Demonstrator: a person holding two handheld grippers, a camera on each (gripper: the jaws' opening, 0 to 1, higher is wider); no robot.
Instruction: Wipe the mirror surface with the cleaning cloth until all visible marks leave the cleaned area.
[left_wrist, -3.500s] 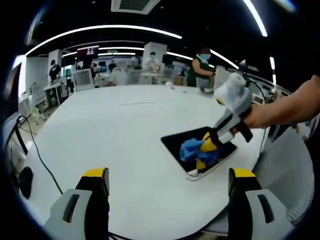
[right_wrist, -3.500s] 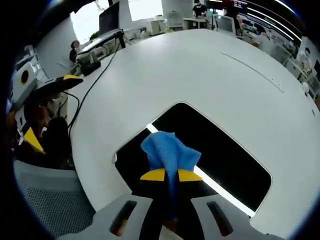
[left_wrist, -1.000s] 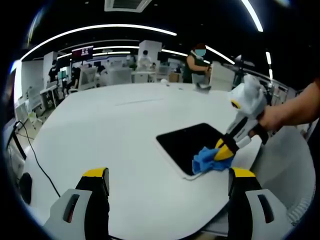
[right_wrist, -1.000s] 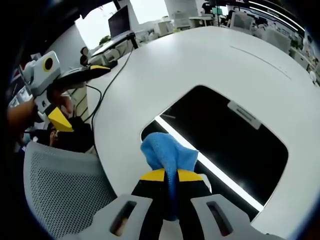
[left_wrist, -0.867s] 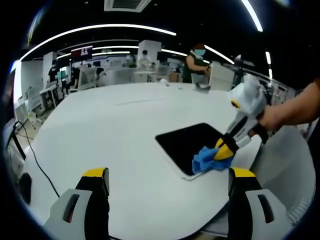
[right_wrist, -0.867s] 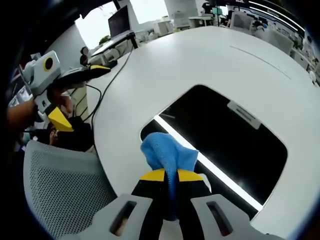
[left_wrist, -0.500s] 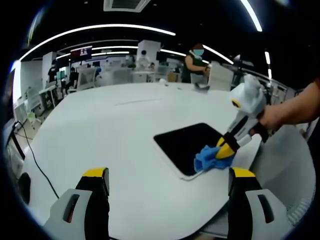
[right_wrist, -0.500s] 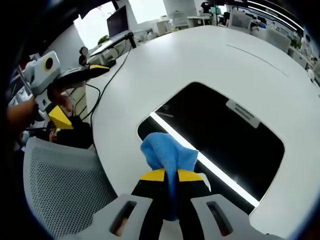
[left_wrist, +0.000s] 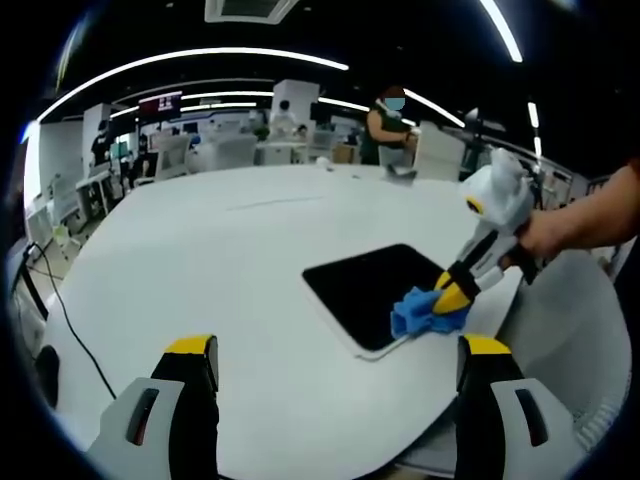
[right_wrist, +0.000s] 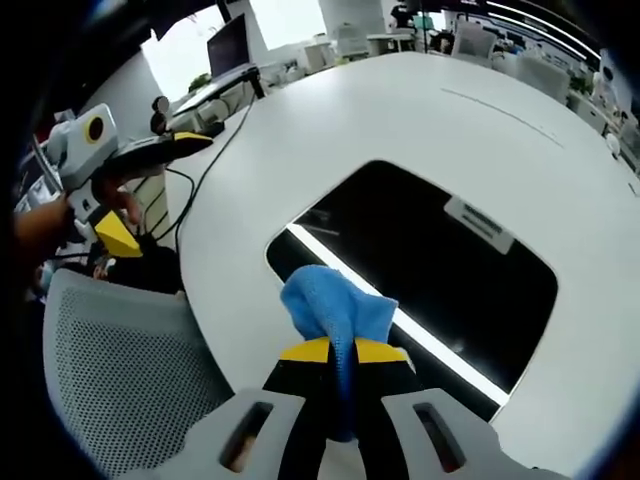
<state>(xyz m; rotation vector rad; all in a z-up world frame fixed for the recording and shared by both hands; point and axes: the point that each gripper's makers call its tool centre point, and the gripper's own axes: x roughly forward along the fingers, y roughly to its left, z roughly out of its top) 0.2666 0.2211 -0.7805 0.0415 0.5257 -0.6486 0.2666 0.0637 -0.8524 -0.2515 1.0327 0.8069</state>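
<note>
The support surface is a large round white table (left_wrist: 200, 270). A dark rectangular mirror (left_wrist: 375, 290) with a pale border lies flat on it near one edge, reflecting a ceiling light strip. A black cable (left_wrist: 70, 320) trails over the table edge. Small objects at the far edge are too small to identify.

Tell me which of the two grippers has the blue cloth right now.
The right gripper: its jaws are shut on the blue cloth at the mirror's near edge. The left gripper is open and holds nothing.
</note>
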